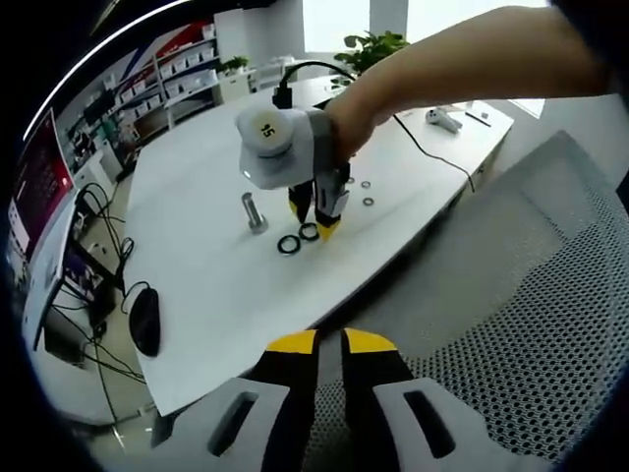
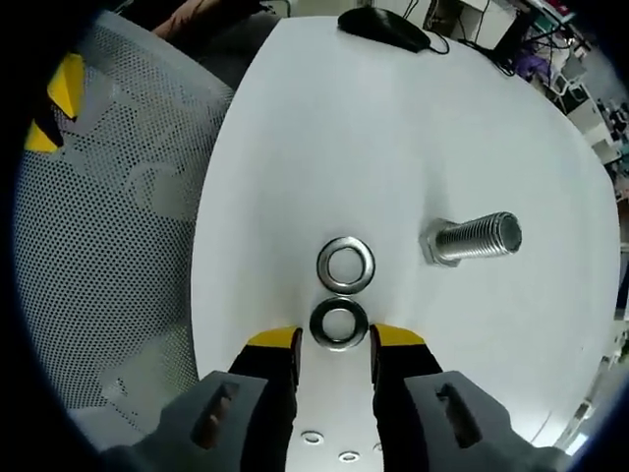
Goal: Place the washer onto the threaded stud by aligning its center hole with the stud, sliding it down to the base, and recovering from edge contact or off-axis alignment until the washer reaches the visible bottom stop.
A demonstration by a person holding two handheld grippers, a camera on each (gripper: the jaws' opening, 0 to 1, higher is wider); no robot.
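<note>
While straddling the near washer (image 2: pixel 339 324) with jaws wide, right gripper (image 2: pixel 335 346) poised to pinch; stud (image 2: pixel 472 239) upright at two o'clock on counter (image 2: pixel 413 128); left gripper (image 1: pixel 330 341) narrow, idle.

The right tongs (image 2: pixel 334 344) point downward with jaws apart, gripped by a hand (image 1: pixel 369 103), while the left tongs (image 1: pixel 329 342) have jaws nearly together.

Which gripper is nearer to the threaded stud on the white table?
The right gripper: it is down at the table beside the threaded stud, jaws around a washer. The left gripper is back off the table's edge, over a mesh chair.
</note>
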